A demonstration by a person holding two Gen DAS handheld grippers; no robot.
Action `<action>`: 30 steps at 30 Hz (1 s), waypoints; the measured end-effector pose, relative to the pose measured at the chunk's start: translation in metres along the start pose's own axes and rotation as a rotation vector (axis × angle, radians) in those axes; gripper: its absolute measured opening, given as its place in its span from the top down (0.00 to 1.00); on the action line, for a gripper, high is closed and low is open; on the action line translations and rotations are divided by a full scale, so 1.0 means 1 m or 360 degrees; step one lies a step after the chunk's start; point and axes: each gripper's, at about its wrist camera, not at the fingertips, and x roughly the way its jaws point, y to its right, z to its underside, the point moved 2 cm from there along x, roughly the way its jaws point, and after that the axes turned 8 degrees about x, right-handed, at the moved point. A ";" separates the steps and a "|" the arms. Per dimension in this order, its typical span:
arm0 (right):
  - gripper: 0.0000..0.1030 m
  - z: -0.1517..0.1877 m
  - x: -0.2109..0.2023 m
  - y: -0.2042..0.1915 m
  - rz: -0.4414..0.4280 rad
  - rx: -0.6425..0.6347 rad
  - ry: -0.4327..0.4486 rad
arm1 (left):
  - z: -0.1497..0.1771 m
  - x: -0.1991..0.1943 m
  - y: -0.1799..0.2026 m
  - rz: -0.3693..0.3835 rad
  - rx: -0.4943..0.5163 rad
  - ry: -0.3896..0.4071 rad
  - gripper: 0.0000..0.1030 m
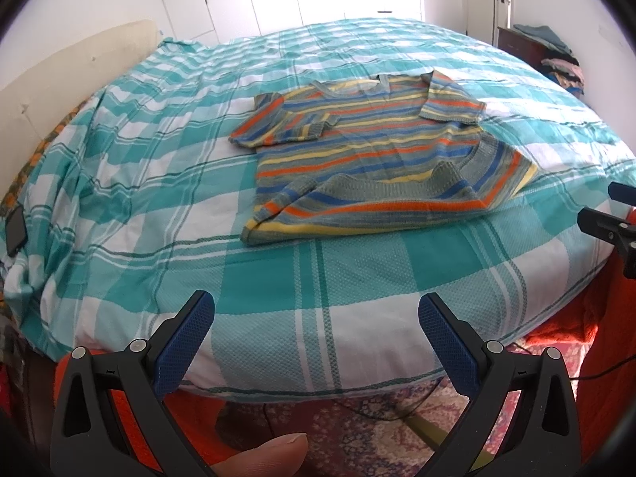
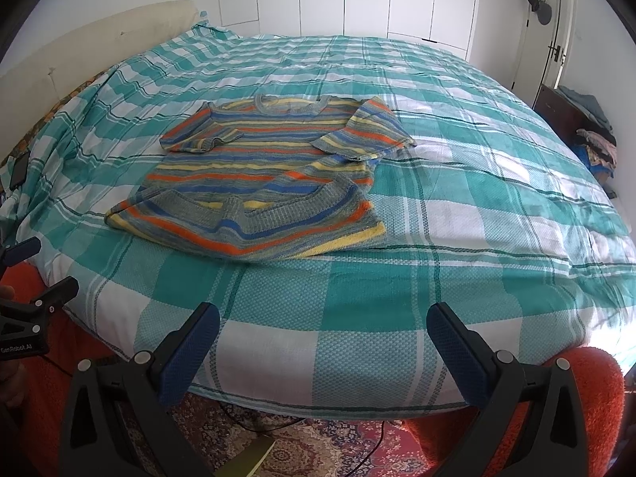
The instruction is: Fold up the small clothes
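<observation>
While both of my tongs hang just off the near edge of the bed [image 1: 278, 330], the striped knit sweater [image 1: 369, 151] lies ahead of them on the teal-and-white checked bedspread [image 2: 457, 214], well apart from either pair, with bare cover between.

My left tongs [image 1: 316, 324] stand wide and carry nothing; my right tongs [image 2: 324, 330] are just as wide and just as empty.

The sweater lies with its long axis running away from me: the neckline [image 2: 290, 105] is at the far end and the hem end is nearest. That near end is already turned up over the body, so the ribbed hem band [image 1: 381, 192] shows across the front; it looks like a loose, wrinkled fold, though the fisheye blur keeps me from being sure how many layers lie there. Both short sleeves sit folded inward on the chest.

From my left tongs the sweater sits forward and a little to the right; from my right tongs it sits forward and to the left. So it lies roughly between the two, neither clearly nearer. I judge the next move calls for reaching forward together, one pair to each near corner.
</observation>
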 end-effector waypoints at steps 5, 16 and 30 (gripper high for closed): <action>0.00 0.000 -0.001 0.004 -0.0005 0.0033 0.0006 | -0.001 0.002 0.003 -0.0003 0.0009 -0.0018 0.01; 0.00 0.000 0.000 0.007 -0.0032 0.0052 0.0001 | 0.002 0.018 -0.018 0.0029 -0.0115 -0.0112 0.01; 0.28 -0.109 0.114 0.031 -0.0393 -0.0239 -0.0356 | -0.084 0.126 -0.061 0.0469 0.0056 -0.0317 0.28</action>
